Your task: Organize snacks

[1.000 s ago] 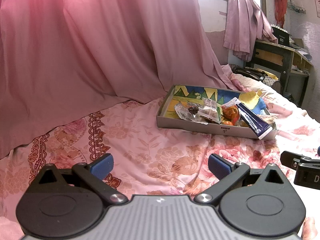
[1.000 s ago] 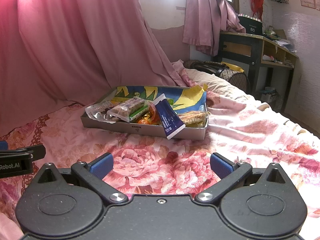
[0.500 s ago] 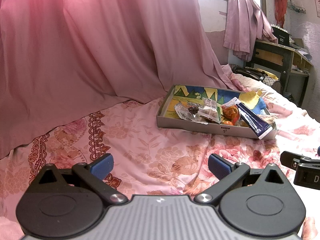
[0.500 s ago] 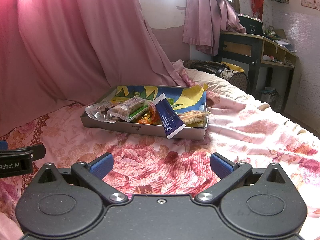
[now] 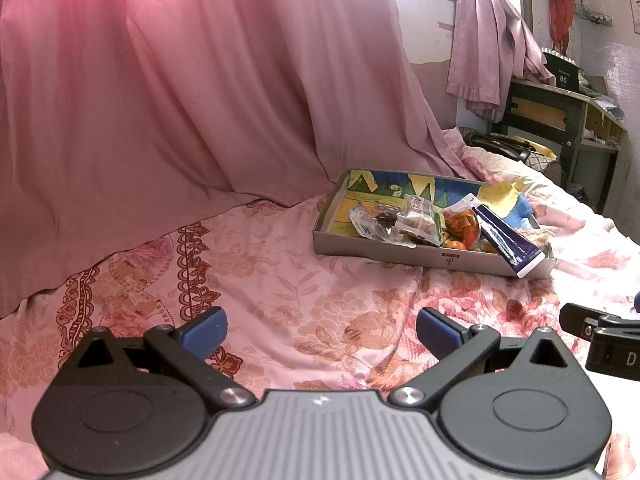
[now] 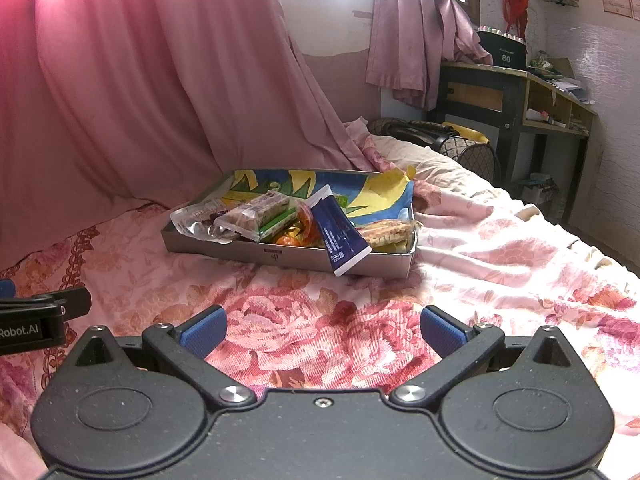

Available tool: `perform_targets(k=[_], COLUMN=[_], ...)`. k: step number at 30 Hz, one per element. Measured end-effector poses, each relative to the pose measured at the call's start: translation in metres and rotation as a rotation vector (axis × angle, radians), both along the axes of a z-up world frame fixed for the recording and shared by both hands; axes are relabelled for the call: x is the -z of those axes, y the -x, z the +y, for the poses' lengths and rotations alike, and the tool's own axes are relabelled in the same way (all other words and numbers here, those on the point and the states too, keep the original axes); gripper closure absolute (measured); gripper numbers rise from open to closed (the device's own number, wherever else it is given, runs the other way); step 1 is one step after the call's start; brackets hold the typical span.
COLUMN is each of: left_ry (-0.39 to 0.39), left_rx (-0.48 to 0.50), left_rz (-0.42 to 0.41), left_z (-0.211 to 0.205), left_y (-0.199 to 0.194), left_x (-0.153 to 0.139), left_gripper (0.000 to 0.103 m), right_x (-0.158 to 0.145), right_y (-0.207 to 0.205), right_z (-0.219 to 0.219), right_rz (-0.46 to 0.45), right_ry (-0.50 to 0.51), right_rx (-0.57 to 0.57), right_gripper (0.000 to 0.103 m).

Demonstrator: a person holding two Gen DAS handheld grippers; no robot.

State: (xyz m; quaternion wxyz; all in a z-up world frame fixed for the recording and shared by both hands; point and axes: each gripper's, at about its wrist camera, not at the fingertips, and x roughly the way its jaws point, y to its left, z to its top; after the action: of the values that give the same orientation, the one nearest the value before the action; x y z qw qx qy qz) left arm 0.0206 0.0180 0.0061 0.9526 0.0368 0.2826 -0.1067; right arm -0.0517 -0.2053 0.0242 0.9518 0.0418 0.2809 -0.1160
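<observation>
A shallow grey box [image 5: 400,254] [image 6: 248,254] with a colourful lining sits on the floral bedsheet and holds several snack packets. A dark blue packet [image 5: 506,242] [image 6: 340,236] leans over its front edge. Clear-wrapped bars [image 6: 256,212], a clear packet [image 5: 376,222] and orange-wrapped sweets [image 5: 462,224] lie inside. My left gripper [image 5: 320,330] is open and empty, low over the sheet, short of the box. My right gripper [image 6: 322,328] is open and empty, also short of the box.
A pink curtain [image 5: 180,100] hangs behind the bed. A dark desk [image 6: 516,96] with clutter stands at the far right, with a bag [image 6: 440,140] at the bed's end. The other gripper shows at the edge of each view [image 5: 600,332] [image 6: 36,320].
</observation>
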Motion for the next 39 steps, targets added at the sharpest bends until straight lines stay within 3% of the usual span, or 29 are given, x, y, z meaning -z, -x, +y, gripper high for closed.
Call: perform_targets(k=[28, 39], left_ry=[-0.002, -0.020], left_rx=[0.000, -0.051], left_rz=[0.002, 0.047], left_z=[-0.0004, 0.0065], left_y=[-0.0007, -0.0010], left_x=[-0.0003, 0.0044], left_gripper=[0.000, 0.000], right_x=[0.0007, 0.0010], right_y=[-0.0008, -0.0009], right_z=[0.0005, 0.0007], right_rz=[0.003, 0.005], right_ry=[0.001, 0.004], right_rx=[0.000, 0.000], right_gripper=[0.001, 0.001])
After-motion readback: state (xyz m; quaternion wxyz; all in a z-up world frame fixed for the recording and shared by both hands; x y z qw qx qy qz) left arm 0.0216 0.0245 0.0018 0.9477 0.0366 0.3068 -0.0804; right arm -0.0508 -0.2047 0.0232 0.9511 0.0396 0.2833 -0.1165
